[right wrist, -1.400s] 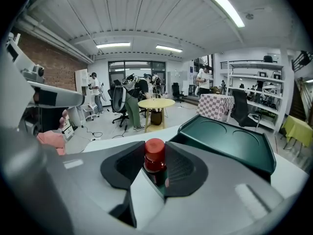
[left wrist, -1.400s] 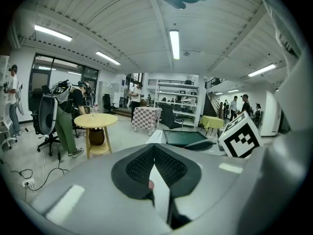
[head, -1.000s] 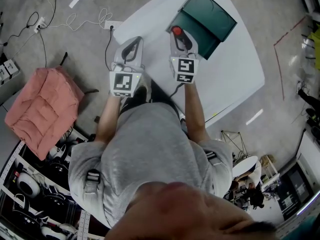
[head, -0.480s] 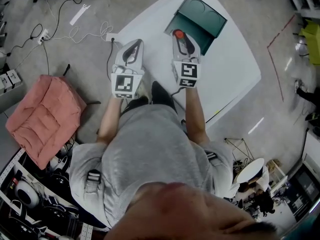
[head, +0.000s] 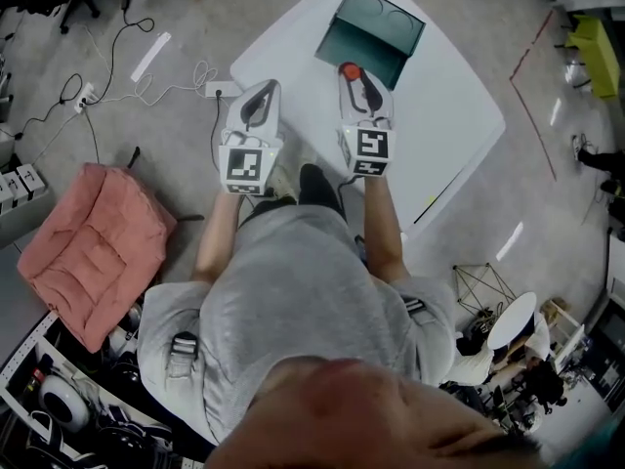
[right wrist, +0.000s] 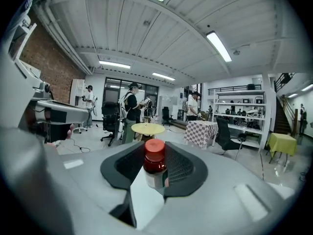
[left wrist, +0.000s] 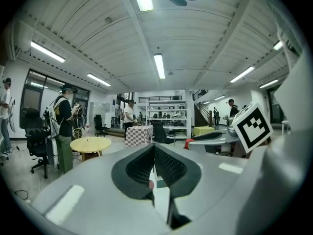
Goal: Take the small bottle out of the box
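The right gripper (right wrist: pixel 156 169) pinches the small bottle (right wrist: pixel 155 163): the two dark ribbed pads press on the bottle's sides. Its red cap and dark shoulder stand up above the pads, and its pale label sits between them. The bottle stands upright along the jaws, at their tips. The left gripper (left wrist: pixel 154 166) has its pads pressed together, with only a thin seam between them and nothing held. From the head view, both grippers point away from the person and lie side by side but apart. The left one is over the near left edge of the white table (head: pixel 459 115), and the right one is further in over the tabletop. At the tip of the right gripper the bottle's red cap shows just beside the near edge of the dark green box (head: pixel 371 29). The cap is outside the box's hollow rather than in it. The box lies open at the far side of the table, with two round outlines showing on its far part. On the floor to the person's left lie a pink cushion (head: pixel 93 247) and loose cables (head: pixel 146 76).
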Demonstrator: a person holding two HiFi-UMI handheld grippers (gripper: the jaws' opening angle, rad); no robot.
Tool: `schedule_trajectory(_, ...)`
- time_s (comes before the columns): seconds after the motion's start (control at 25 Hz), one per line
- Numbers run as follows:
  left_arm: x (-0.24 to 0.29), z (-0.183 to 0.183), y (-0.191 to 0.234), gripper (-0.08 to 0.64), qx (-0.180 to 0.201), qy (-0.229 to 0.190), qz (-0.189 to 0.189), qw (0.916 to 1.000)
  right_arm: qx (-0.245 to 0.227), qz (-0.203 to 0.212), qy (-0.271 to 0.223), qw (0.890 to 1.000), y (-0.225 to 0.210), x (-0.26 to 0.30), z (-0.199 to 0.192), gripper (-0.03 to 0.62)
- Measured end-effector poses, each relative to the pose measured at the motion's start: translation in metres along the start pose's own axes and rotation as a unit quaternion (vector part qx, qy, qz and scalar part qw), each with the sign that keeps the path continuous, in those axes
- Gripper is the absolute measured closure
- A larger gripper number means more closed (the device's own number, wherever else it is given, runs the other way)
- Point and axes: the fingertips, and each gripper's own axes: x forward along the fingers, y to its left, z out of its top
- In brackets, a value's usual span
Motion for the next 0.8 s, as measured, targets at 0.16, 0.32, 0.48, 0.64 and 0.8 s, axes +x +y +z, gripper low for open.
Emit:
schedule_trajectory(0.16,-0.014,0.004,-0.009,0.549,0.004,-0.007,-0.019,0.9998,0.003,-0.019,-0.006,1.0,0.006,-0.022,0.0,0.463)
schedule_trajectory(0.32,-0.025,0.004,-0.021,0.549,0.009,-0.01,-0.041,0.9991,0.01,-0.038,-0.01,0.999,0.009,-0.045,-0.002,0.463)
schedule_trajectory(0.48,-0.028,0.006,-0.036,0.549,0.01,-0.012,-0.065,0.9978,0.016,-0.059,-0.006,0.998,0.006,-0.065,-0.008,0.463)
schedule_trajectory(0.64,-0.026,0.005,-0.05,0.549,0.012,-0.011,-0.088,0.996,0.023,-0.082,0.0,0.996,-0.003,-0.081,-0.015,0.463)
schedule_trajectory(0.8,-0.02,0.007,-0.066,0.549,0.015,-0.012,-0.111,0.9937,0.028,-0.107,0.001,0.994,-0.017,-0.097,-0.02,0.463)
